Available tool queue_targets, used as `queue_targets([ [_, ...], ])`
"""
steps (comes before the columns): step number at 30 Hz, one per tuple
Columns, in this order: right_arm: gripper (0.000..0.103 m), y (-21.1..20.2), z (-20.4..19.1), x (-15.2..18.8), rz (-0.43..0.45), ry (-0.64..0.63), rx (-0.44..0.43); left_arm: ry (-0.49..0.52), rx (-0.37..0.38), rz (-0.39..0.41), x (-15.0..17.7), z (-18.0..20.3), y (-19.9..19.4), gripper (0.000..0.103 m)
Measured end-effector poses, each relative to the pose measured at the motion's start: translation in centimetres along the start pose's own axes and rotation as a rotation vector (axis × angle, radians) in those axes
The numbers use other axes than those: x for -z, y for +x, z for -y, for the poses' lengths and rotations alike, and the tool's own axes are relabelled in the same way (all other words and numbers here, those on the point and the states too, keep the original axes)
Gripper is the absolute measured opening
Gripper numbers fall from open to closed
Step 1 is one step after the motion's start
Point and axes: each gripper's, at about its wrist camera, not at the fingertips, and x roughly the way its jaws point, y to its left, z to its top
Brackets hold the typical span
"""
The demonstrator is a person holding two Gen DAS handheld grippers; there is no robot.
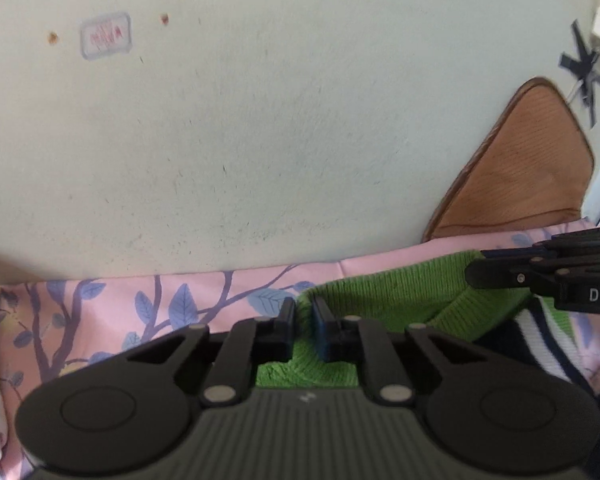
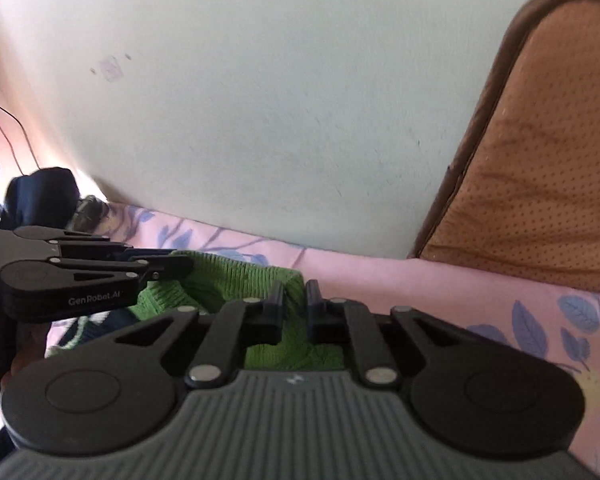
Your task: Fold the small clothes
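**Both grippers pinch the green knit hem, side by side, facing the wall**

The left gripper (image 1: 303, 322) has its jaws drawn nearly together, with a fold of the green knitted garment (image 1: 384, 300) caught between them. The right gripper (image 2: 293, 306) stands the same way in its own camera, jaws close with green ribbed knit bunched in the narrow gap. Each tool shows in the other's view: the right one comes in from the right edge of the left camera, the left one from the left edge of the right camera, so they hold neighbouring points along one edge of the garment.

The garment lies on a pink bedsheet printed with blue leaves (image 1: 140, 304), right under and just ahead of both tools. Navy and white stripes (image 1: 540, 340) show at its lower part (whether a trim or a second layer, I cannot tell). The held edge seems to run left to right, across the line of both grippers, so I judge that the next fold would carry it either forward toward the wall or back toward the person.

Ahead, the pale wall (image 1: 260, 120) meets the sheet close behind the knit, leaving little room that way. A brown perforated cushion (image 2: 540, 184) leans against the wall on the right, near the right gripper. On the left lies a dark bundle (image 2: 44, 196), well apart from the knit. The sheet nearer the person looks to have more room.
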Motion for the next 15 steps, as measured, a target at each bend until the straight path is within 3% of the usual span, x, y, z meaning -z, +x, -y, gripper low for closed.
queue_targets([
  [4, 0.013, -8.4, -3.5, 2.2, 0.111, -0.081, -0.024, 0.026, 0.052, 0.132, 3.4, 1.9, -8.9, 0.01],
  [8, 0.013, -14.8, -6.8, 7.9, 0.168, -0.161, -0.027, 0.07, 0.088, 0.208, 9.6, 5.2, -16.5, 0.01],
  [11, 0.012, -17.5, -8.9, 13.1, 0.188, -0.179, -0.02, 0.085, 0.095, 0.219, 15.0, 7.1, -19.6, 0.01],
  [15, 0.012, -19.0, -10.0, 19.7, 0.206, -0.108, -0.016, 0.053, 0.094, 0.195, 20.5, 8.6, -21.5, 0.01],
])
